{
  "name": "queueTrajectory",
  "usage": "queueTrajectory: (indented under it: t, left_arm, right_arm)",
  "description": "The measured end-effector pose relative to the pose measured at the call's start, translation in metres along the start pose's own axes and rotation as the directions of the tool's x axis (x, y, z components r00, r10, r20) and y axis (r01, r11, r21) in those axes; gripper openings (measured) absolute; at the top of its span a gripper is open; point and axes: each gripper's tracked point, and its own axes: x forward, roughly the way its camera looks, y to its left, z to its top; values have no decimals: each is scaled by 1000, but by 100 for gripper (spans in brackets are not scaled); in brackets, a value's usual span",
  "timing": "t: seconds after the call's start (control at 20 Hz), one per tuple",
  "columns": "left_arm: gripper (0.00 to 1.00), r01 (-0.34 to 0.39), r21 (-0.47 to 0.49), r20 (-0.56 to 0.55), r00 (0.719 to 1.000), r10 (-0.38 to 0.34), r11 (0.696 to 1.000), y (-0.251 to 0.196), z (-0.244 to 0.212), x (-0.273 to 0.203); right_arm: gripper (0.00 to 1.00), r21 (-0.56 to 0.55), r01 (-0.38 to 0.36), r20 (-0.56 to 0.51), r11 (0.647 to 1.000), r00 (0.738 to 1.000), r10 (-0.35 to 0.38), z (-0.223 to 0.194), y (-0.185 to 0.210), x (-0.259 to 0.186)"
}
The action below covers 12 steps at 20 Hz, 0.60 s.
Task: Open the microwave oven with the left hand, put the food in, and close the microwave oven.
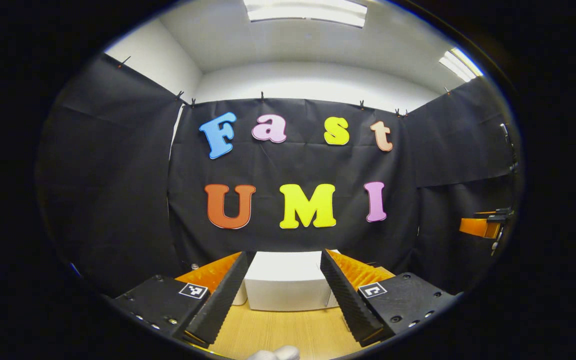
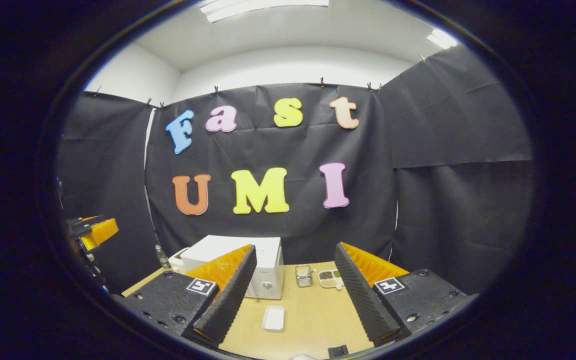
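Observation:
The white microwave [image 1: 283,285] stands at the back of the wooden table [image 1: 288,332], straight ahead of my left gripper [image 1: 285,252]. That gripper hangs above the table, open, with nothing between its fingers. In the right gripper view the microwave [image 2: 263,265] stands left of centre with a round knob on its front, and its door looks closed. To its right lies a small compartment tray of food [image 2: 330,278]. A white dish [image 2: 273,317] lies nearer on the table. My right gripper [image 2: 295,247] is open and empty, well short of both.
A small glass container [image 2: 304,275] stands between the microwave and the food tray. A bottle [image 2: 162,257] stands at the table's far left corner. The other gripper shows at the right edge [image 1: 483,226] and the left edge [image 2: 90,232]. Black cloth walls surround the table.

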Motion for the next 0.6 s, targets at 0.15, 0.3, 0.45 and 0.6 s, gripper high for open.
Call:
queueTrajectory:
  t: [0.15,0.3,0.45,0.6]
  left_arm:
    - [93,-8,-5,-9,1000,8,1000,-1,3,4]
    - [93,-3,15,12,1000,3,1000,-5,12,5]
    - [93,-3,38,18,1000,3,999,-8,15,6]
    - [93,13,29,18,1000,-14,999,-18,18,5]
  right_arm:
    - [91,-10,-6,2,1000,1000,6,9,2,-1]
    - [91,-1,-11,-15,1000,1000,11,5,3,0]
    - [100,-10,-12,-28,1000,1000,11,4,3,1]
    - [91,-11,-14,-20,1000,1000,14,9,2,3]
